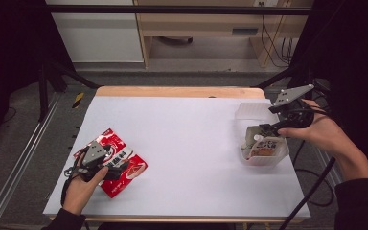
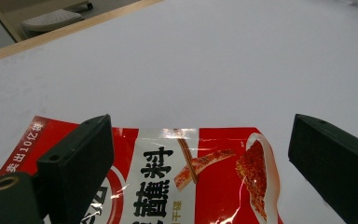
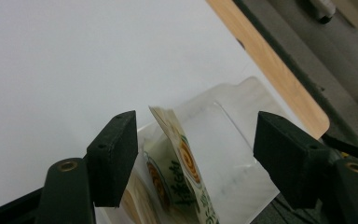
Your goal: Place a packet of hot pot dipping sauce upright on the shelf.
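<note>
**Two soft packets, two wide-open grippers**

The red sauce packet lies flat on the white table, near its left front. The left gripper stands over it with jaws spread wide, gripping nothing. The right gripper, jaws likewise apart and empty, hangs above a cream packet leaning on edge in a clear plastic tub at the table's right. Both packets look light, limp and glossy, probably slippery; a sealed edge should offer the firmest hold. The tub's other contents are unclear.

A white table stands before a pale wooden cabinet, perhaps shelving.
</note>
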Motion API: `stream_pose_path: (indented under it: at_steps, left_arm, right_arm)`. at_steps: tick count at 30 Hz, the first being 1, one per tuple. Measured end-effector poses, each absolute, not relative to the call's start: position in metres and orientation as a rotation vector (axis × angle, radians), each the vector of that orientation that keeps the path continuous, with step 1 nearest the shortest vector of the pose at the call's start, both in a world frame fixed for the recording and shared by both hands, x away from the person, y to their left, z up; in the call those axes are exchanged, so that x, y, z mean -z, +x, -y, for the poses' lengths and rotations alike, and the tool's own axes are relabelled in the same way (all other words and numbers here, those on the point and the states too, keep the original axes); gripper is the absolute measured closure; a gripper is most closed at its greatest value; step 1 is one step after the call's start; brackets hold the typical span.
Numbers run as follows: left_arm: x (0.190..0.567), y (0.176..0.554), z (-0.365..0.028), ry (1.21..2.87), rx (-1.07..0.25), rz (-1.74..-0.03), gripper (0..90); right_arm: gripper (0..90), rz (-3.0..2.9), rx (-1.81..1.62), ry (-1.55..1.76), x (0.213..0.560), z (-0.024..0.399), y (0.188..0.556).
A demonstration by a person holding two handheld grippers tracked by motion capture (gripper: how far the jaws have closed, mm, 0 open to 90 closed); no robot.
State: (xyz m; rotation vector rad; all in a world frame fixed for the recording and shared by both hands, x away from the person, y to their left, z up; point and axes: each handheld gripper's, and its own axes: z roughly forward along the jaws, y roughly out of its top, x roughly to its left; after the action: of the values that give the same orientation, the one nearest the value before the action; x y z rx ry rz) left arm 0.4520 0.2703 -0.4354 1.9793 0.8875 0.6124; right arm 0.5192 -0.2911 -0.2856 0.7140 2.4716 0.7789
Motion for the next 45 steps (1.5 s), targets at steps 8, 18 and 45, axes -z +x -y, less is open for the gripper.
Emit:
stream_pose_path:
  at_steps: [8, 18, 45]
  left_arm:
    - [0.434, 0.454, -0.279, 1.974, -0.625, -0.917, 6.7]
    - [0.432, 0.457, -0.296, 1.957, -0.635, -0.979, 7.0]
    - [0.430, 0.458, -0.345, 1.905, -0.695, -1.120, 7.5]
  right_arm:
    - [25.1, -2.387, -0.873, 0.673, 0.273, 0.248, 0.502]
    - [22.8, -2.376, -0.948, 0.614, 0.304, 0.179, 0.472]
    - [21.5, -2.430, -1.003, 0.734, 0.407, 0.112, 0.450]
